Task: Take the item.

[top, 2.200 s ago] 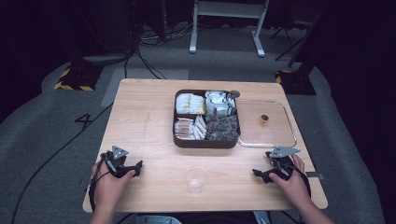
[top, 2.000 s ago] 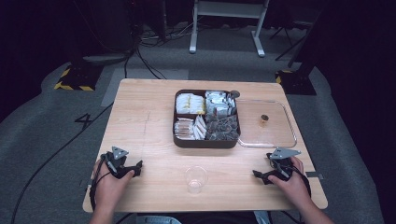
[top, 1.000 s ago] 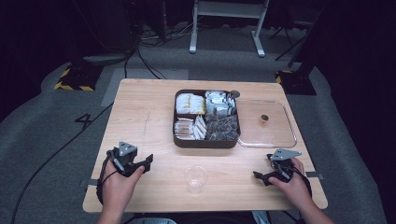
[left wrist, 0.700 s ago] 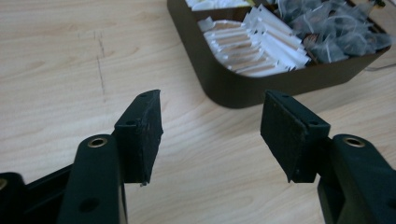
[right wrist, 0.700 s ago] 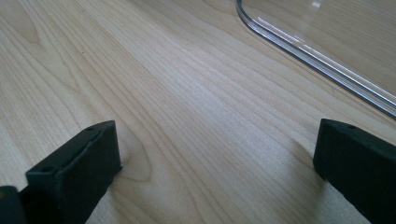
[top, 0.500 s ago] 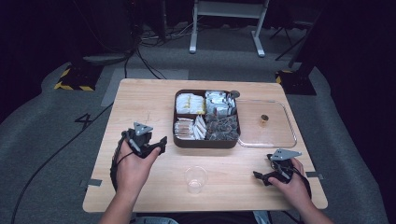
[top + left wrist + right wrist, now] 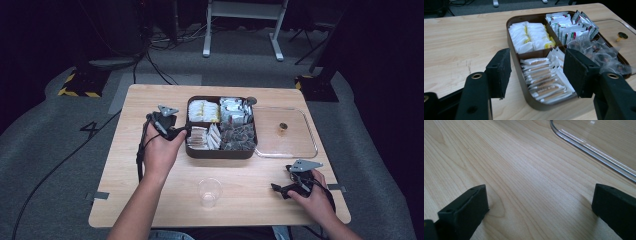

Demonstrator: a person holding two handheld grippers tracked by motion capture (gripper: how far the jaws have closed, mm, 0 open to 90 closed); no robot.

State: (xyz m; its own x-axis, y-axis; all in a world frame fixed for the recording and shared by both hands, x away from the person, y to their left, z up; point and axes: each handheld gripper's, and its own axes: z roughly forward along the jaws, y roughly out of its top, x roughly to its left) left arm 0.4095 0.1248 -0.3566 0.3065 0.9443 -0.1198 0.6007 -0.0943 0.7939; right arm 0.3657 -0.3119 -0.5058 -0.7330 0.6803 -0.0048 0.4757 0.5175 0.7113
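Sachets (image 7: 544, 80), slim white-and-brown ones packed on edge in the near-left compartment of the brown divided tray (image 7: 220, 151), look to be what the left gripper (image 7: 181, 131) is after. That tray sits mid-table, toward the far side, with white tea-bag packets in the far-left compartment, printed foil packets far right and clear-wrapped pieces near right.

Trouble could come from the tight packing: jaws this wide may pinch several sachets at once, or catch the tray's near-left wall and drag or tip the whole tray toward the clear lid (image 7: 285, 134) lying just right of it. One jaw already lines up outside the tray wall in the left gripper view, so a straight descent would likely straddle the rim instead of a sachet. A loose grip could also drop the sachet short of the clear plastic cup (image 7: 209, 192) standing at the near edge.

Left gripper: jaws well apart, holding nothing, hovering just left of the tray over the wooden table (image 7: 140, 200). Right gripper (image 7: 280, 189): jaws spread wide, empty, resting low on the table at the near right, close to the lid's edge.
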